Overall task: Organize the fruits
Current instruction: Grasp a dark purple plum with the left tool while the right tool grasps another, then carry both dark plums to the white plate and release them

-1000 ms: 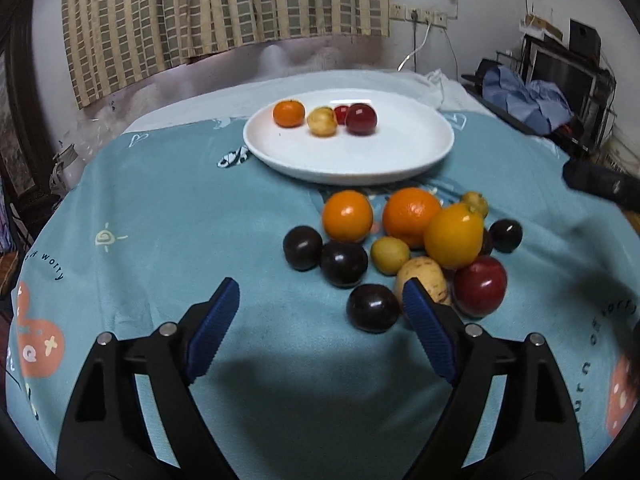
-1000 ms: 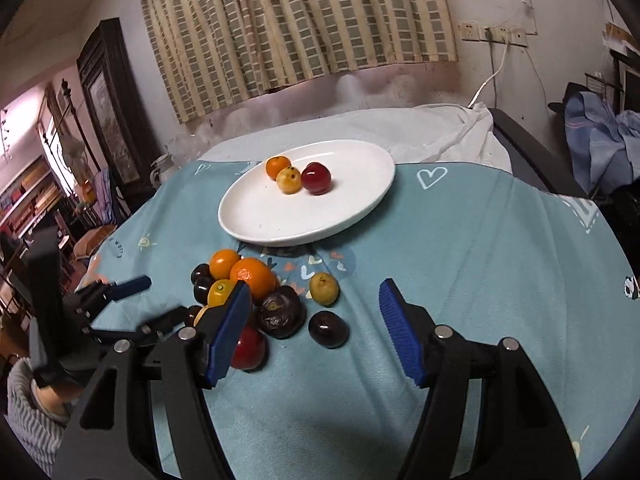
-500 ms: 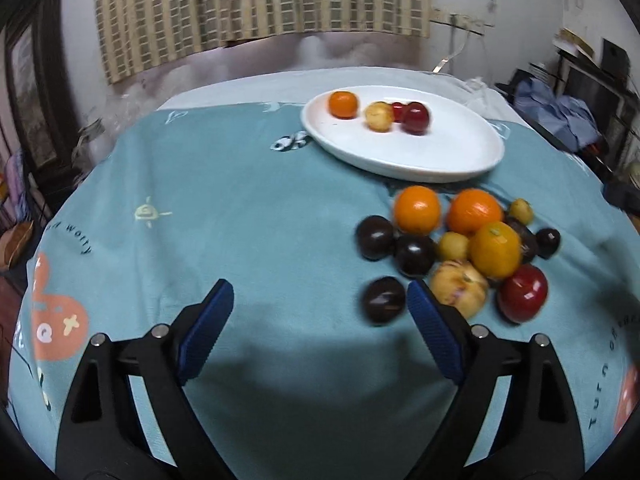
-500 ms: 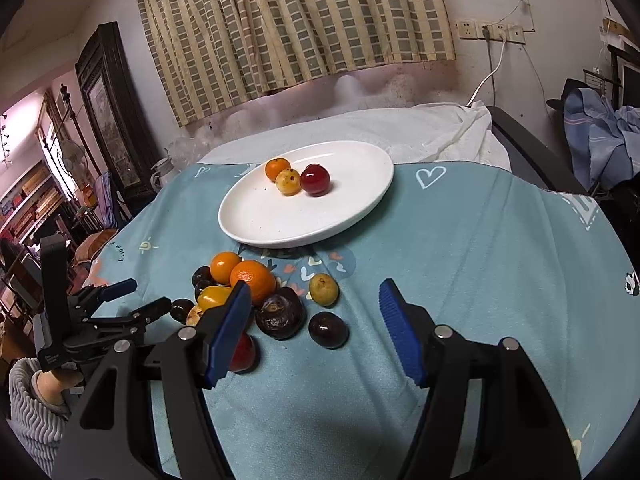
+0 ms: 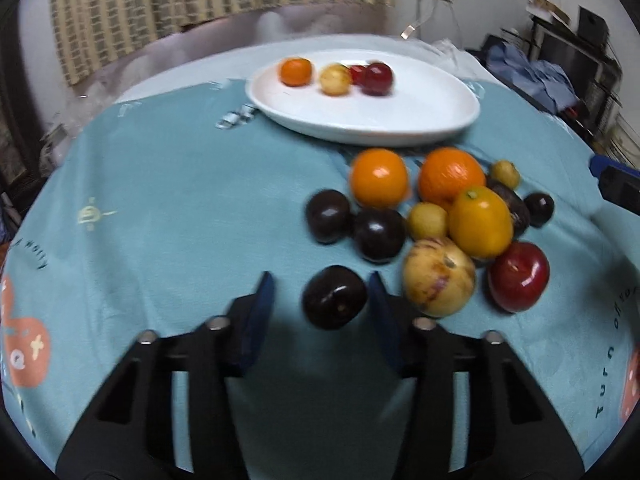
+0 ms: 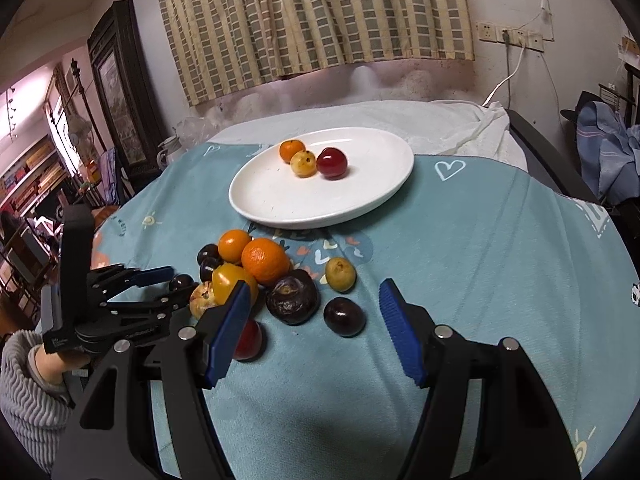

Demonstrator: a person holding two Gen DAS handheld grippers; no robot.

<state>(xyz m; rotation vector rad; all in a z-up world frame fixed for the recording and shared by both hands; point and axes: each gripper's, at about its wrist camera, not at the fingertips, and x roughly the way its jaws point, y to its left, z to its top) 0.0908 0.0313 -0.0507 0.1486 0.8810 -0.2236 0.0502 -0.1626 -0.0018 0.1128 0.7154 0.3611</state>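
A white plate (image 5: 400, 120) (image 6: 372, 200) at the far side of the teal cloth holds a small orange (image 5: 295, 72), a yellow fruit (image 5: 335, 79) and red fruits (image 5: 376, 78). A pile of loose fruit lies in front of it: two oranges (image 5: 379, 178), dark plums (image 5: 378, 234), a yellow-orange fruit (image 5: 480, 224), a striped pale fruit (image 5: 438, 282) and a red apple (image 5: 518, 276). My left gripper (image 5: 322, 304) is open, its jaws on either side of a dark plum (image 5: 334, 297); a gap shows on the left. My right gripper (image 6: 316, 332) is open and empty, near a dark plum (image 6: 344, 316).
The round table's teal cloth (image 5: 180, 200) has printed pictures. A wrinkled dark fruit (image 6: 292, 298) and a small yellow-green fruit (image 6: 340, 274) lie in front of my right gripper. White bedding and a curtain are behind; clothes and shelves stand at the right.
My left gripper has moved forward and right to straddle the nearest dark plum, and its jaws have narrowed. My right gripper has barely moved.
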